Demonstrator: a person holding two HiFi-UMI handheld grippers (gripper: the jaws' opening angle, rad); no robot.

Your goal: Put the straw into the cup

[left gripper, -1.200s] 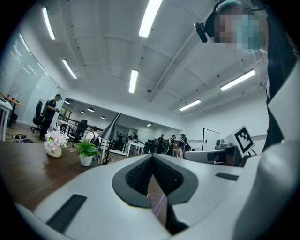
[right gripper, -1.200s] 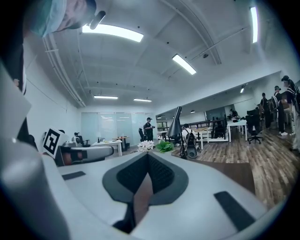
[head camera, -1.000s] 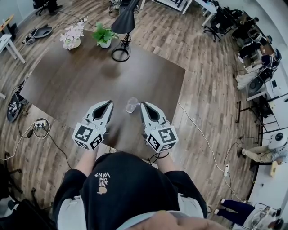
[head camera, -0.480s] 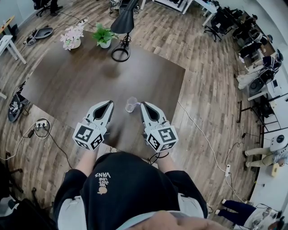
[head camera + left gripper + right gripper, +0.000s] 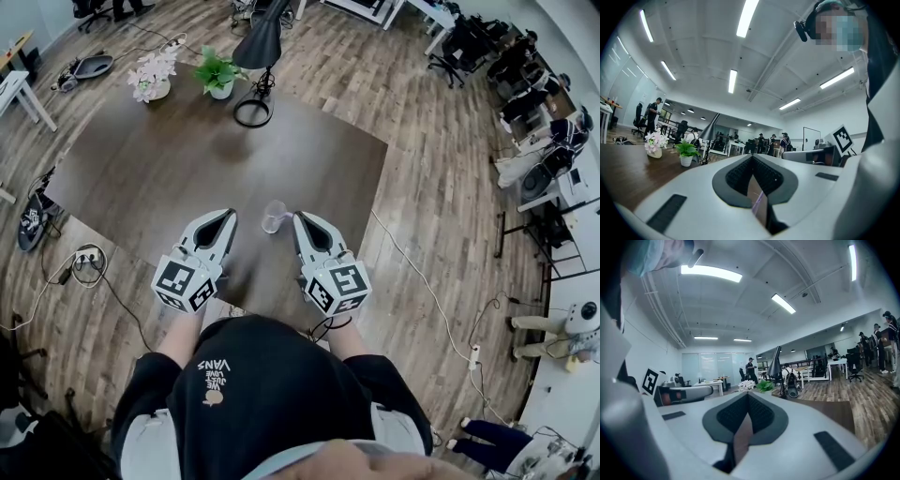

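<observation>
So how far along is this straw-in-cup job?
Nothing looks done: the clear cup shows no straw. The left gripper and right gripper flank it, shut. A purplish sliver at the left jaws may be the straw. Left: getting it into the cup.

Open office, desks [image 5: 11, 86], swivel chairs [image 5: 448, 52]

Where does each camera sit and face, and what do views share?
Head view: on the person's head, facing steeply down at the table, cup, left gripper and right gripper; arms and torso show.
Left gripper view: on the left gripper, facing across the table along its shut fingers; right gripper at right.
Right gripper view: on the right gripper, likewise, fingers shut; left gripper at left.
Shared: all three show the lamp and plants.
</observation>
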